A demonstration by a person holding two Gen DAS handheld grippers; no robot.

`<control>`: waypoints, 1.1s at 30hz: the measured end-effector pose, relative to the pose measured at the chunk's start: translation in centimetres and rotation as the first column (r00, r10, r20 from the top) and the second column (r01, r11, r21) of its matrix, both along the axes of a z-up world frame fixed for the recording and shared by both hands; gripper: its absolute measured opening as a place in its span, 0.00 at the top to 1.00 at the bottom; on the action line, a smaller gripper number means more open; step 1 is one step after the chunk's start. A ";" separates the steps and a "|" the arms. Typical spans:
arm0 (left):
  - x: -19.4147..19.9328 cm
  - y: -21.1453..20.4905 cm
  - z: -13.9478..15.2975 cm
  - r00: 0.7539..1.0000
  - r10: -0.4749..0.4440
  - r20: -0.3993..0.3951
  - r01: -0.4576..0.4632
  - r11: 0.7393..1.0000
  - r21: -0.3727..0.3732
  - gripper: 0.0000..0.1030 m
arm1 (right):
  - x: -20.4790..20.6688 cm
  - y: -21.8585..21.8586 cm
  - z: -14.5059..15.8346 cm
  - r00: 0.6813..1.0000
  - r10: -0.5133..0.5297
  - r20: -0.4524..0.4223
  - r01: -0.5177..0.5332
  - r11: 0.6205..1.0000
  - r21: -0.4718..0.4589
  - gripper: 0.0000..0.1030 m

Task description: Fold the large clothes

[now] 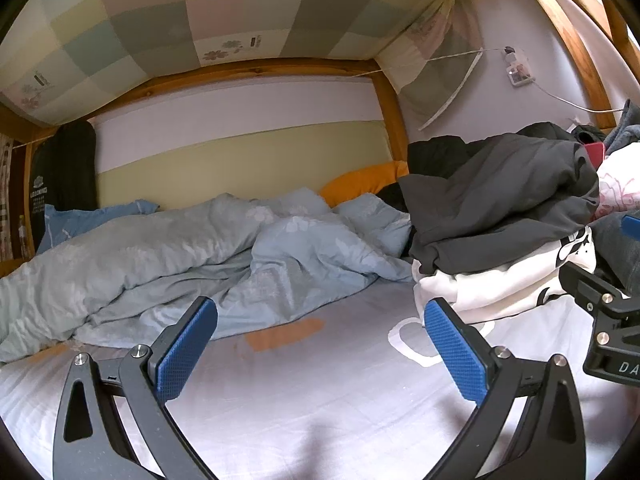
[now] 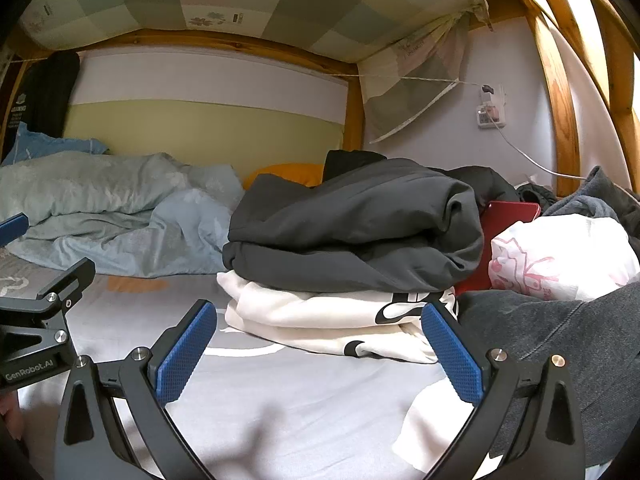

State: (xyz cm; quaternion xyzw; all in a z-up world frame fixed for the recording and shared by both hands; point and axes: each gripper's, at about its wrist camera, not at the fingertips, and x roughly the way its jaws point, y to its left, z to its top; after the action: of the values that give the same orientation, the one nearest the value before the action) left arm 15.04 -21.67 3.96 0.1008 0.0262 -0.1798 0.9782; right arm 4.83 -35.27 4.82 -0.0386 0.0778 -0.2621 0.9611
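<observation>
Dark grey top (image 2: 352, 232) folded on a white top (image 2: 328, 320), stacked on the bed sheet (image 2: 280, 400). Right gripper (image 2: 320, 348) wide open, just in front of the stack, holding nothing. Left gripper (image 1: 320, 344) wide open too, empty, over bare sheet beside the blue quilt (image 1: 160, 256).

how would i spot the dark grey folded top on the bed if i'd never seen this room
Start at the rumpled light blue duvet along the back of the bed, then look right of it to the small stack of folded clothes. The dark grey folded top is the upper layer, resting on a white folded garment with black print. No other folded piece there is plain dark grey.
</observation>
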 end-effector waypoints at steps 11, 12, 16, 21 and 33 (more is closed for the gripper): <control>2.9 1.0 -0.2 0.991 0.018 -0.133 -0.026 0.998 -0.054 0.00 | 0.0 0.1 0.0 1.000 -0.001 -0.001 0.001 1.000 0.001 0.00; 3.1 1.2 -0.2 0.990 0.020 -0.140 -0.029 0.998 -0.063 0.00 | 0.0 0.1 0.0 1.000 -0.001 0.000 0.001 1.000 0.000 0.00; 3.1 1.5 -0.3 0.989 0.021 -0.148 -0.033 0.996 -0.078 0.00 | 0.0 0.0 0.0 1.000 0.000 -0.002 0.000 1.000 0.000 0.00; 3.1 1.6 -0.3 0.989 0.021 -0.143 -0.032 0.997 -0.074 0.00 | 0.1 -0.1 0.0 1.000 0.001 -0.005 -0.001 1.000 0.001 0.00; 2.9 1.8 -0.3 0.989 0.014 -0.147 -0.025 0.997 -0.069 0.00 | 0.1 0.0 0.0 1.000 0.003 -0.005 -0.003 1.000 0.001 0.00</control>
State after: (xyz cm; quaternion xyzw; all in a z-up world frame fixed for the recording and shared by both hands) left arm 17.98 -19.86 3.70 0.0522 0.0925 -0.1779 0.9783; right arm 4.92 -35.31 4.82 -0.0390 0.0800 -0.2604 0.9614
